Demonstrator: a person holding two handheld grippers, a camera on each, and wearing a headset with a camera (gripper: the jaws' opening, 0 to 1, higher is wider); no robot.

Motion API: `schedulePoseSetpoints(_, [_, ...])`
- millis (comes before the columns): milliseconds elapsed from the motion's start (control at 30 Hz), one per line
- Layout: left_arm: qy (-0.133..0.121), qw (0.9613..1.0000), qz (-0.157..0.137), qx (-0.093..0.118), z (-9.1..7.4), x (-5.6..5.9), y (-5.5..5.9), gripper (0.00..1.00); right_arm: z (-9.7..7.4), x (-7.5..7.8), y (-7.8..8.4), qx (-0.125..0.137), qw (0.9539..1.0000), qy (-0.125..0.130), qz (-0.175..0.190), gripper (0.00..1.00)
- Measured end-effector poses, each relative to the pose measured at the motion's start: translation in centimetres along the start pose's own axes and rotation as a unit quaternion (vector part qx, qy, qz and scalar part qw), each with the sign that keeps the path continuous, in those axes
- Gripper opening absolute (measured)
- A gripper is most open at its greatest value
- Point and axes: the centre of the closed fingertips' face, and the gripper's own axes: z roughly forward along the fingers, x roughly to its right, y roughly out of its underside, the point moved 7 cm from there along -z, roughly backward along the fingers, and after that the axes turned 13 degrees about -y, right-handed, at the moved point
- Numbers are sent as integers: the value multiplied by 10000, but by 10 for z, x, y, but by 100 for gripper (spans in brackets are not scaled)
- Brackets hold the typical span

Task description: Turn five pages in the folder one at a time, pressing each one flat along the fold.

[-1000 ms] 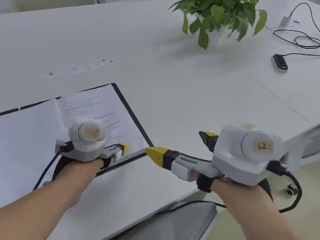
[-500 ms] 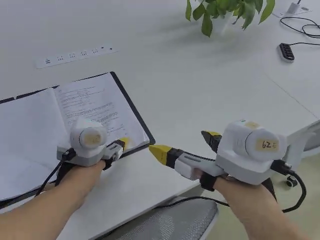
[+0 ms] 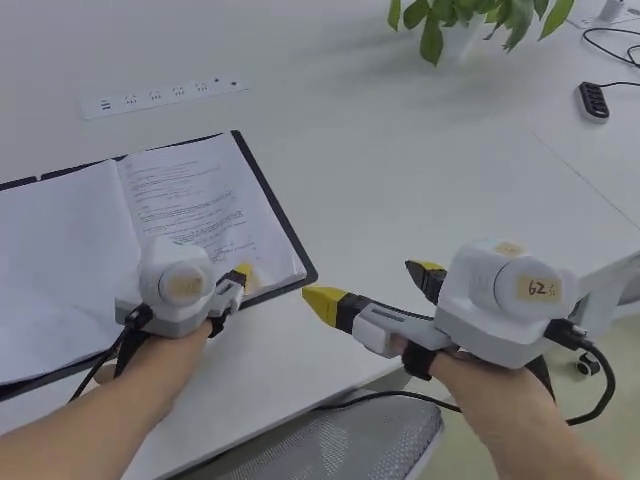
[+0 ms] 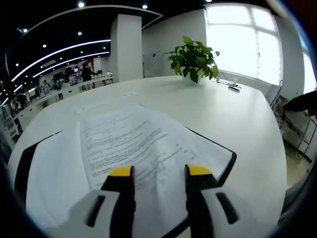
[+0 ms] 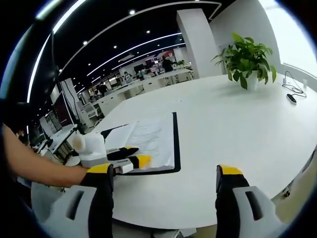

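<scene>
White office table (image 3: 420, 170) holds the open folder (image 3: 185, 205) and a plant (image 3: 470, 22).

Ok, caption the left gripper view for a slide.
Left gripper, jaws apart, at the open folder's printed page; potted plant behind.

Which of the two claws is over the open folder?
The left claw: its yellow tips are over the printed right-hand page of the folder. The right claw is beside the folder, over bare table, jaws spread wider.

White table (image 3: 400, 180) bearing an open folder (image 3: 185, 205) near its front edge, a socket strip (image 3: 160, 94), a potted plant (image 3: 470, 20) and a small black device (image 3: 593, 100).
</scene>
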Motion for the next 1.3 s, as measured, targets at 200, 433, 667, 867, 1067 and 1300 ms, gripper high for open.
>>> schedulePoseSetpoints(200, [-40,10000,-48,39,0,-3,1,32,4,1,1,-58,10000,-33,-1,84])
schedulePoseSetpoints(433, [-117,9999,-85,64,0,-8,0,20,12,2,-1,-108,9999,-121,-31,82])
schedulePoseSetpoints(667, [-156,9997,-183,52,-1,-7,0,18,39,0,-6,-227,9986,-471,-36,71])
schedulePoseSetpoints(867, [-171,9995,-246,58,0,-7,1,15,73,-2,-2,-402,9960,-798,19,60])
schedulePoseSetpoints(1067, [-173,9994,-286,68,1,-5,2,11,101,2,5,-537,9936,-960,252,50])
schedulePoseSetpoints(1300, [-149,9995,-279,80,1,-5,2,8,116,13,14,-597,9923,-865,651,44])
